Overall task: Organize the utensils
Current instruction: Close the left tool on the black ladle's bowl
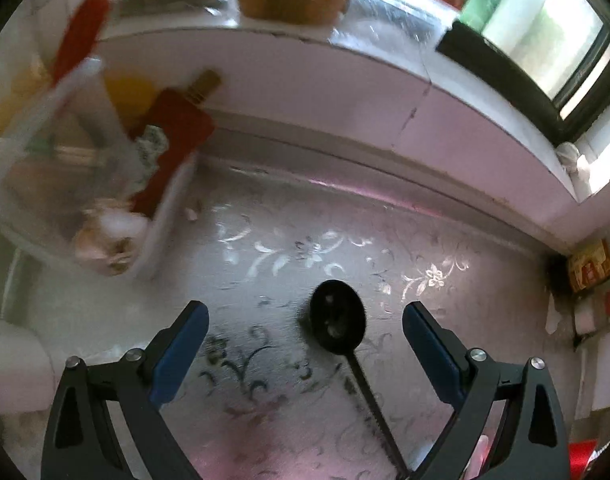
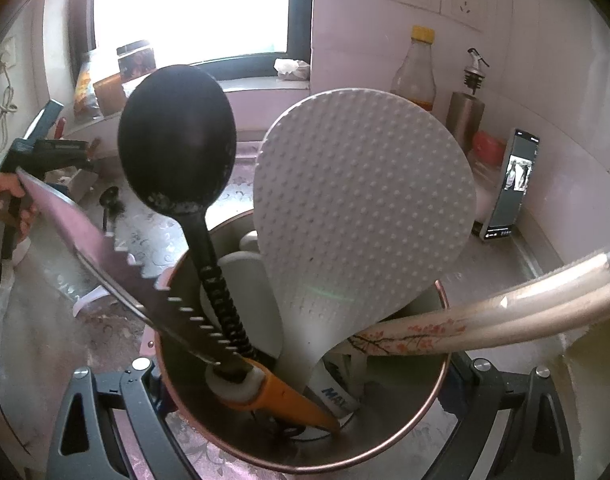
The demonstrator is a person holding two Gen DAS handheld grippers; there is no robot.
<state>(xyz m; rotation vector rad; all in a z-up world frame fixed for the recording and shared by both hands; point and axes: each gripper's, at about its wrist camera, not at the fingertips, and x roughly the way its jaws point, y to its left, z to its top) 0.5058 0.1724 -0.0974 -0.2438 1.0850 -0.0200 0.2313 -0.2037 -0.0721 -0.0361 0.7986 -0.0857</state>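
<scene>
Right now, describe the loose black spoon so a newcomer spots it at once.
Start at the floral-patterned silver countertop under the window ledge. The small black round-bowled spoon lies flat there between the open left gripper fingers. Unlike the large black spoon standing in the copper-rimmed metal holder, it lies alone.

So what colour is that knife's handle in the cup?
Orange knife handle, clearest in the right wrist view.
</scene>
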